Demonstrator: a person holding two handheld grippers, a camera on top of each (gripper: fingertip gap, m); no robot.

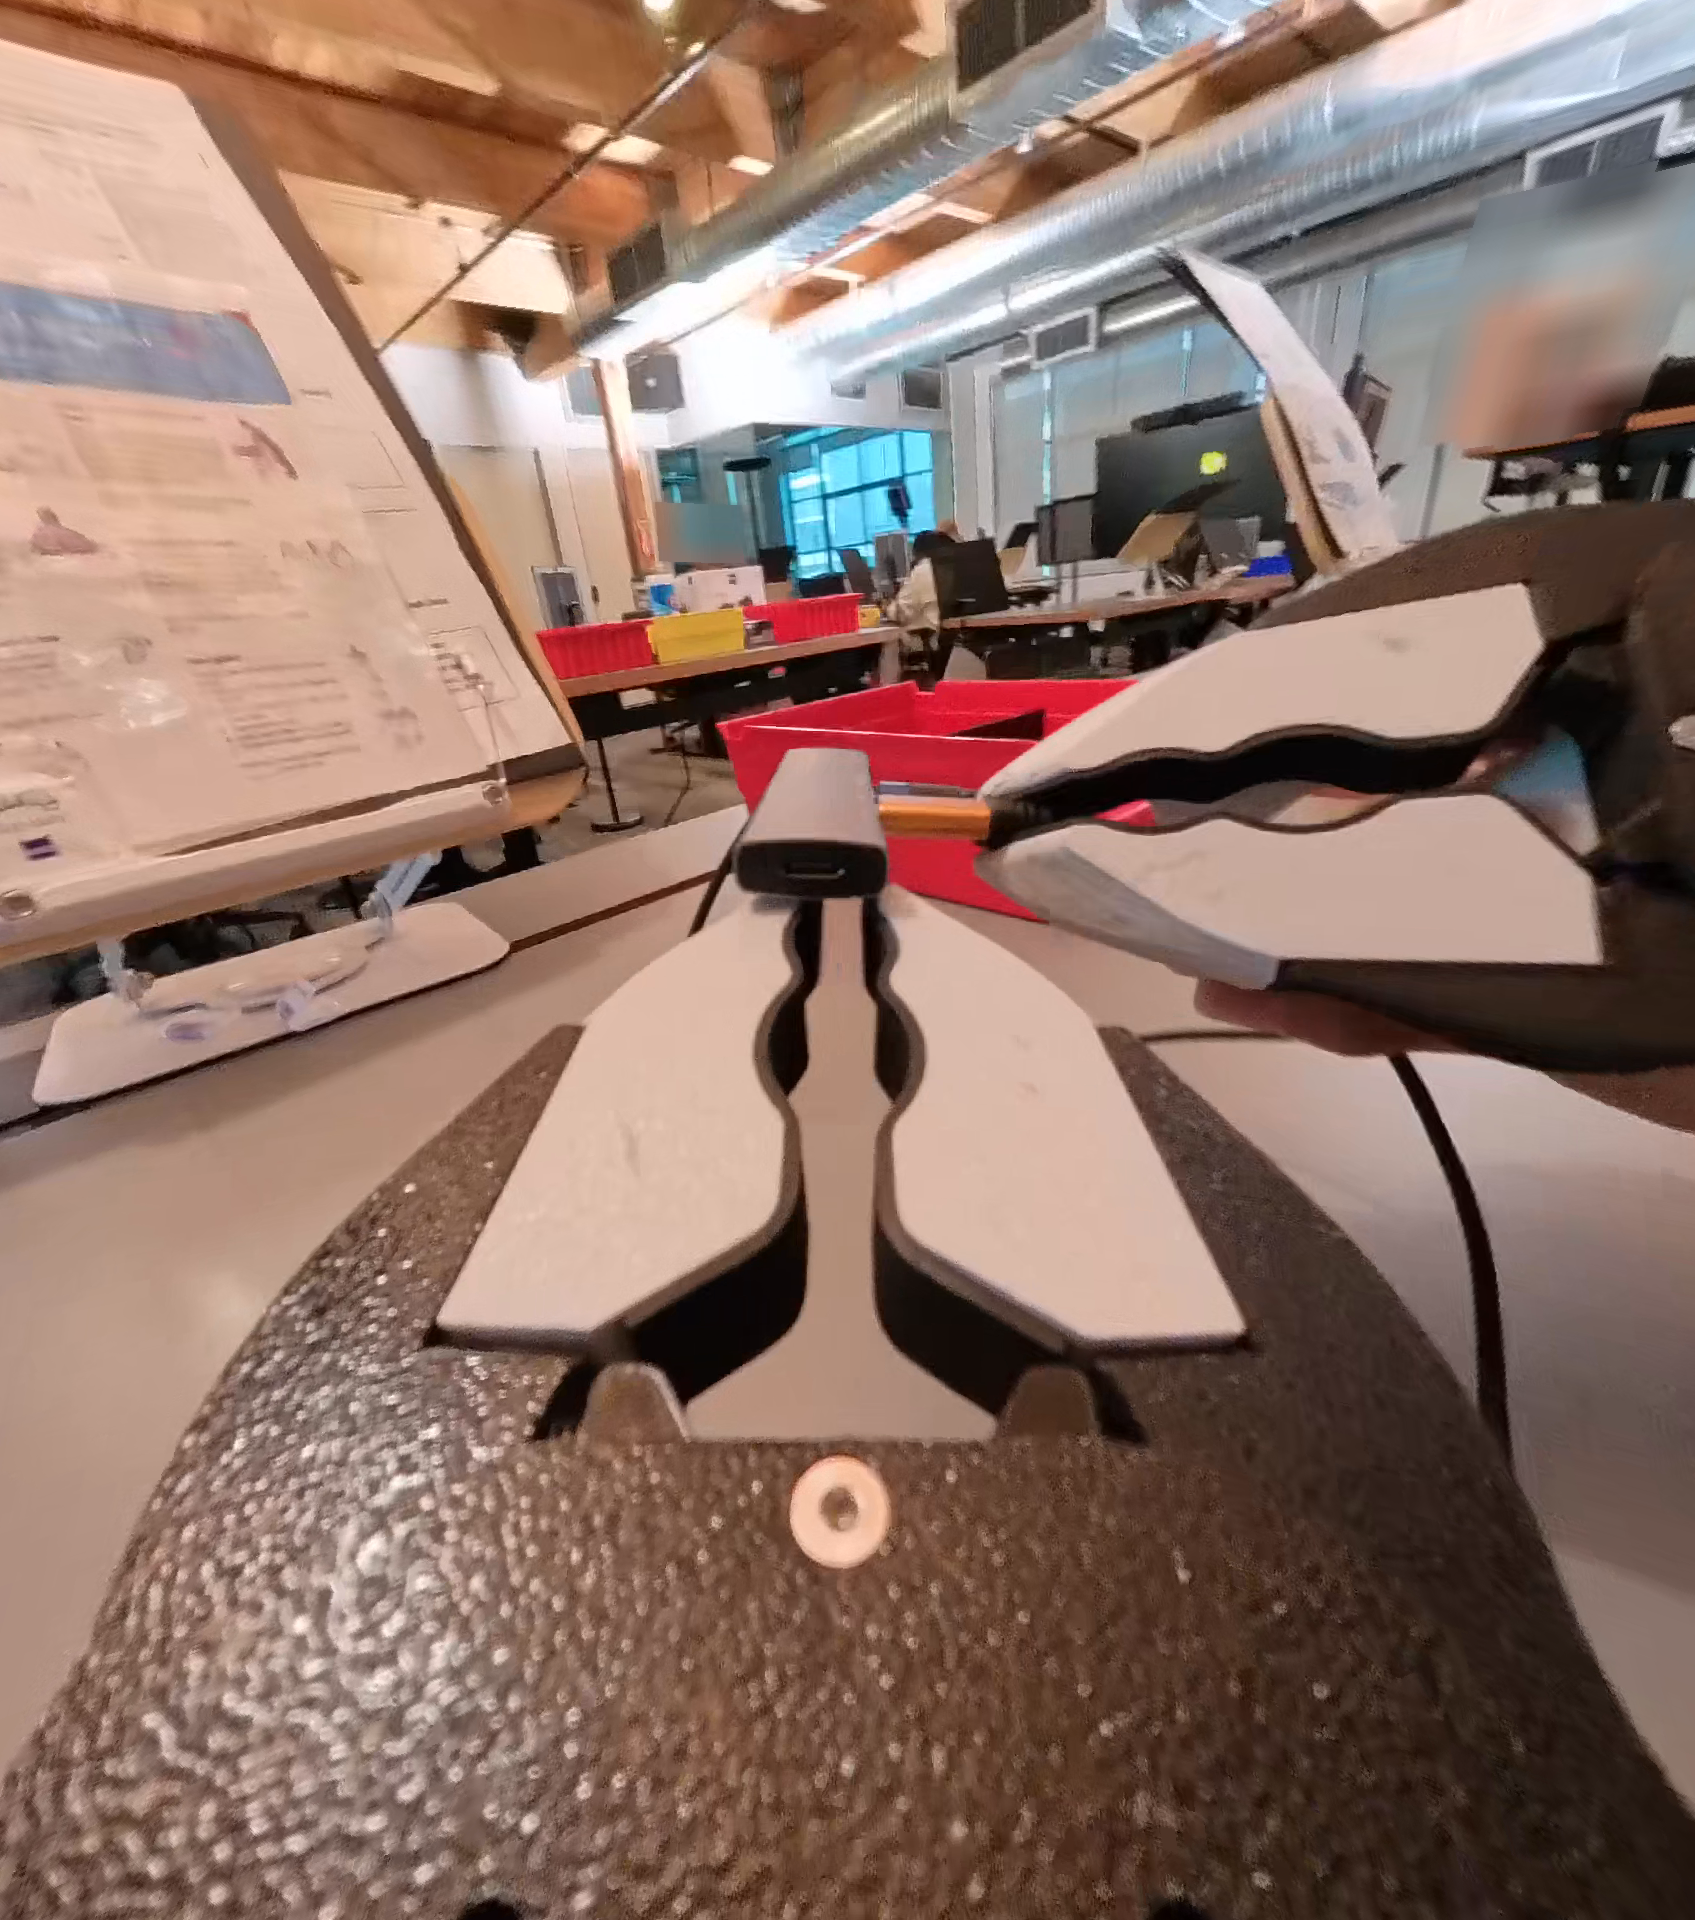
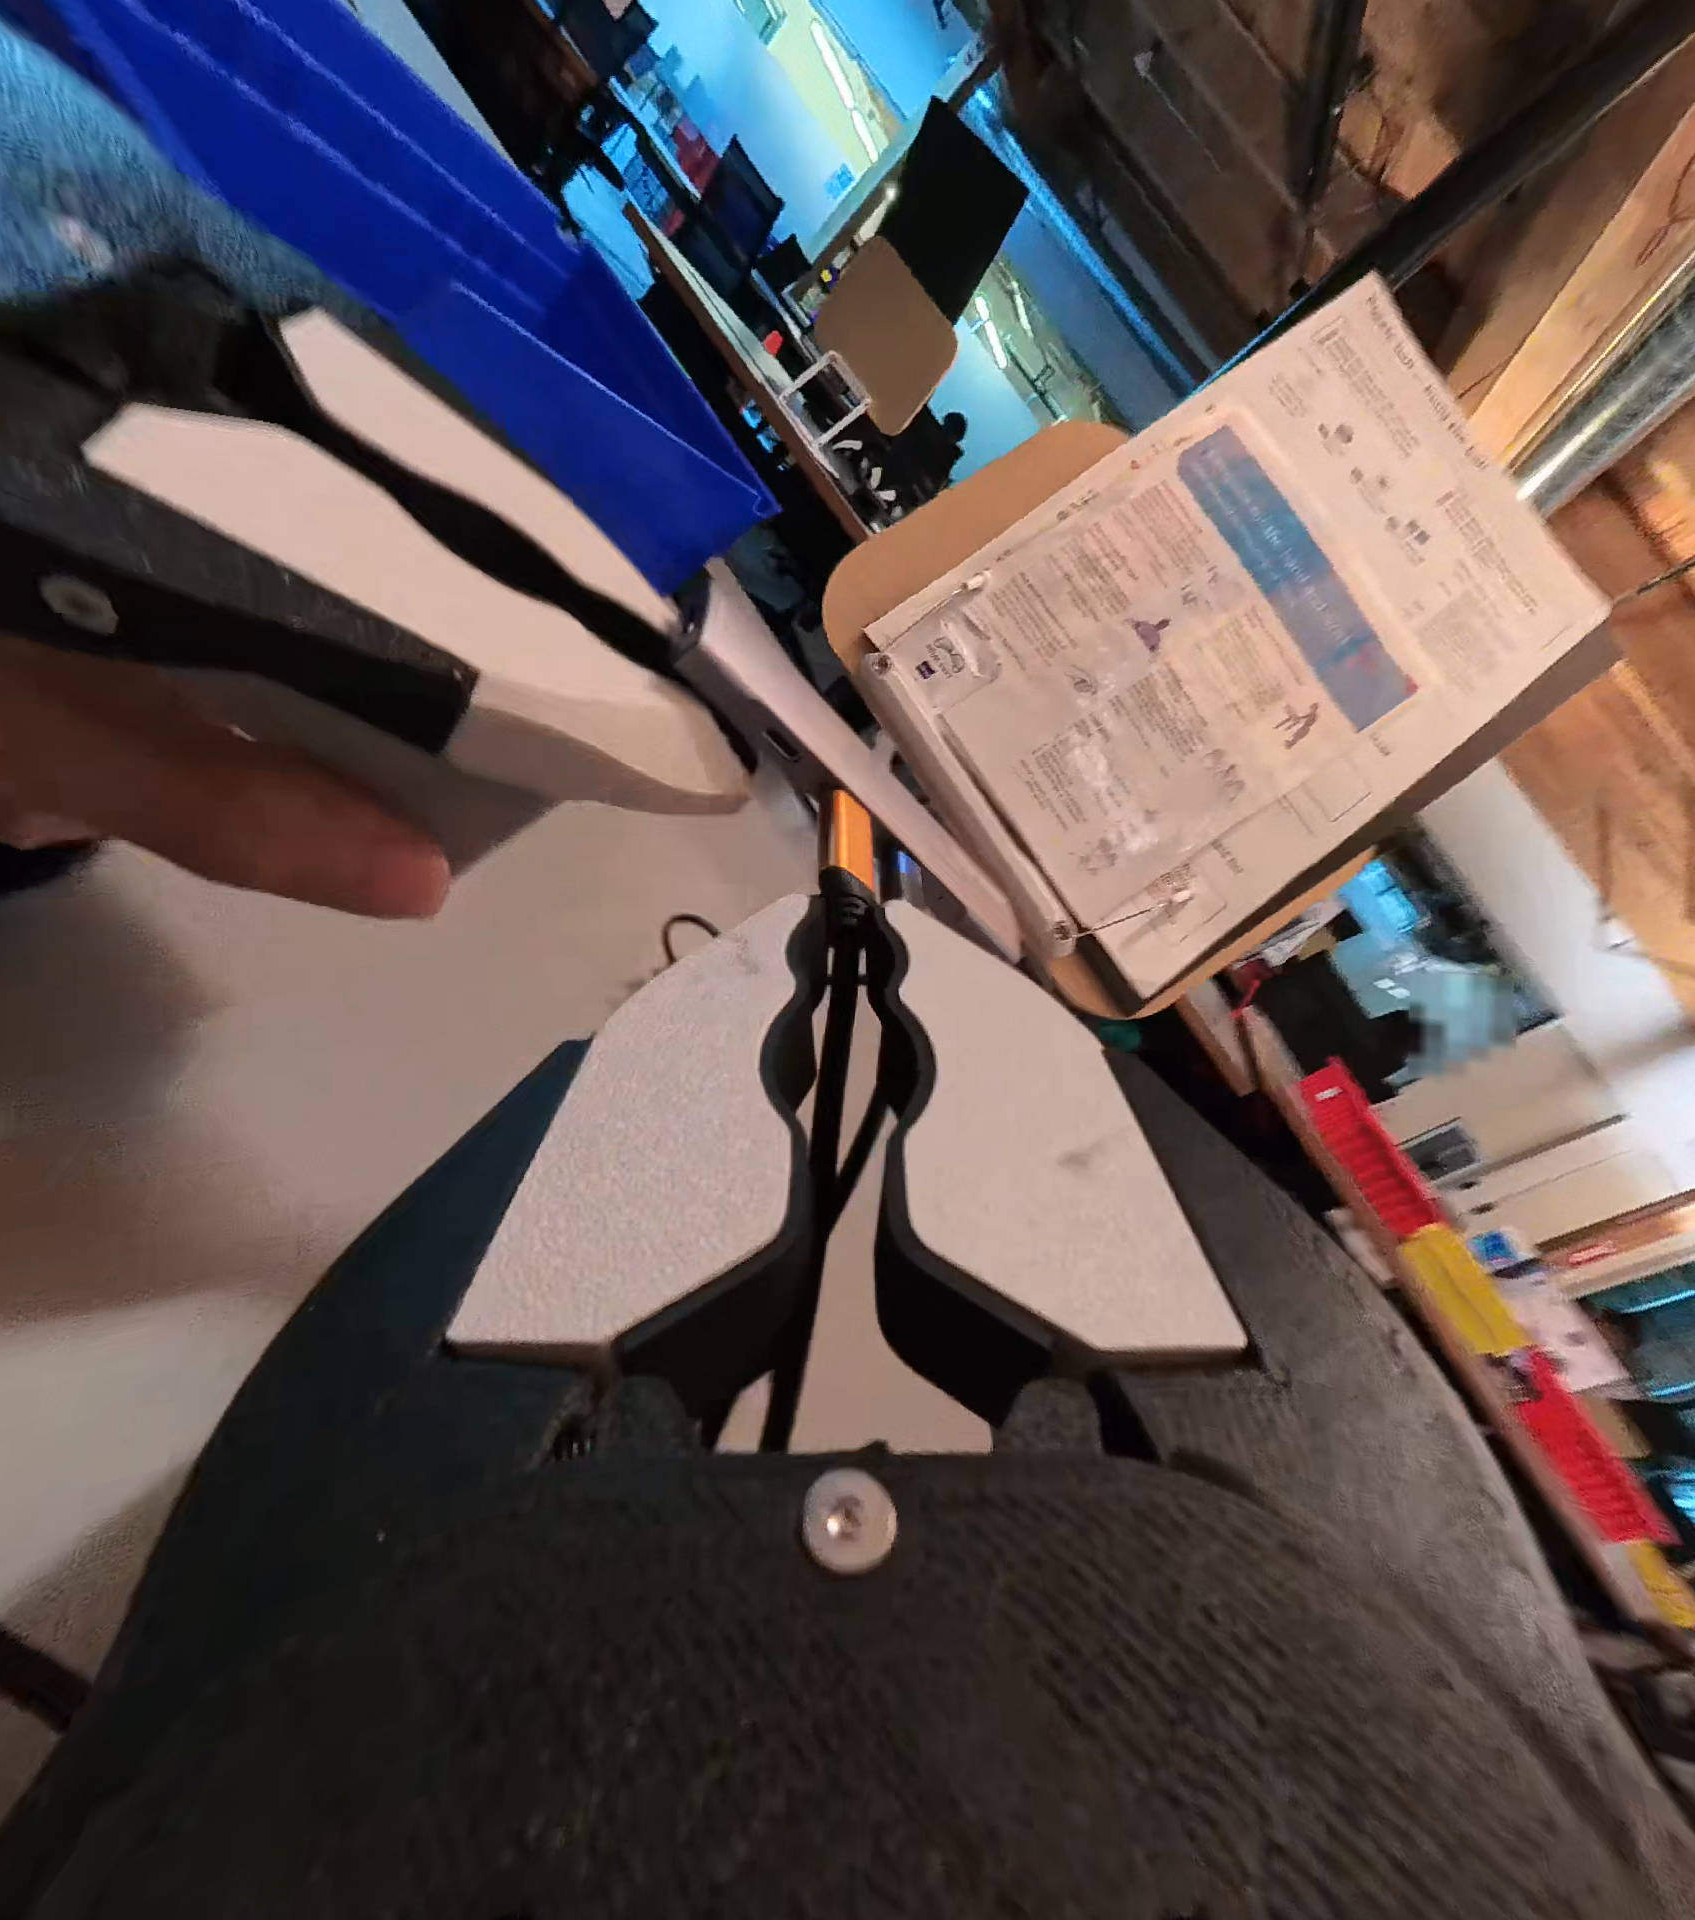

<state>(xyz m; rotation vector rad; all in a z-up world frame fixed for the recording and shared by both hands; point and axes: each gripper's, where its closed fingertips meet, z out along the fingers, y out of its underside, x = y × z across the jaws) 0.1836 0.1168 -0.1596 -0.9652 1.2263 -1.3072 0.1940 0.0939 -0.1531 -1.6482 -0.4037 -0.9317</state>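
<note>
**Both tongs clamped, plug beside the adapter's port**

- My left tongs (image 1: 827, 904): closed on a slim grey adapter (image 1: 807, 821), which sticks out past the tips with its open port facing back toward my camera.
- My right tongs (image 2: 848, 914): closed on a black cable (image 2: 838, 1060) just behind its orange-collared plug (image 2: 845, 831); the cable runs back between the jaws.
- Plug: just to the right of the adapter, near its side, apart from the port.
- Red bin (image 1: 884, 748): behind the adapter, on the table (image 1: 199, 1195).
- Document stand (image 1: 147, 468) with printed sheets: left of the adapter, on a clear base.
- My hands: a finger under each tong body is all that shows.
</note>
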